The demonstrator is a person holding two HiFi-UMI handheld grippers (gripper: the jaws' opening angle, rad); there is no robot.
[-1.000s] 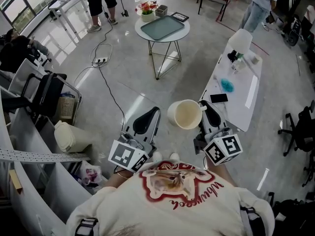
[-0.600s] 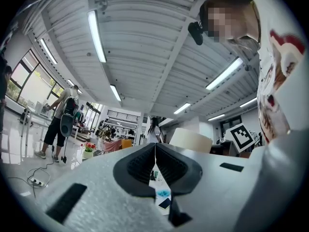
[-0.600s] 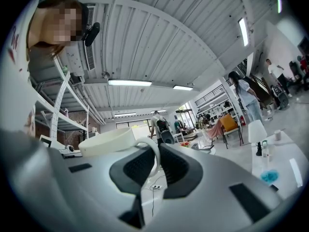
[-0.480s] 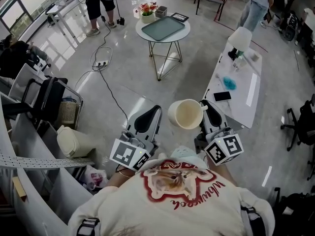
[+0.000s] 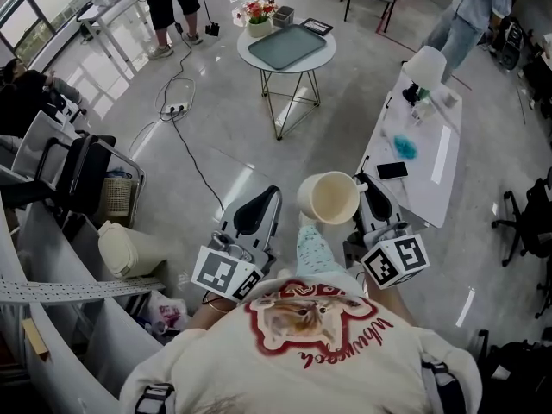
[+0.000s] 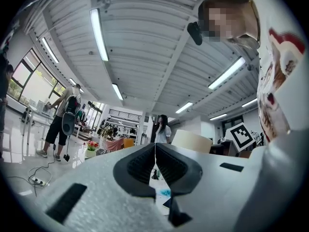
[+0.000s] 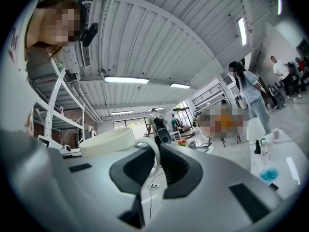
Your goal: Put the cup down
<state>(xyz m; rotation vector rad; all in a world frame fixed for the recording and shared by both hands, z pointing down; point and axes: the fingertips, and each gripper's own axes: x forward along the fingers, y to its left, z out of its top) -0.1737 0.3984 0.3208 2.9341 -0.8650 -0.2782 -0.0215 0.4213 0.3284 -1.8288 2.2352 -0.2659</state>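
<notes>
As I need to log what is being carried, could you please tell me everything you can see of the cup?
The cup is a round, cream mug that looks like matte ceramic, with one loop handle. Its mouth faces up and the inside looks empty. It hangs in the air above the floor, resting on nothing. Only the right claw touches it, its jaws closed on the handle.

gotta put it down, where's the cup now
Head view, right of centre: the cup is held by its handle in the right gripper, beside the white table.
</notes>
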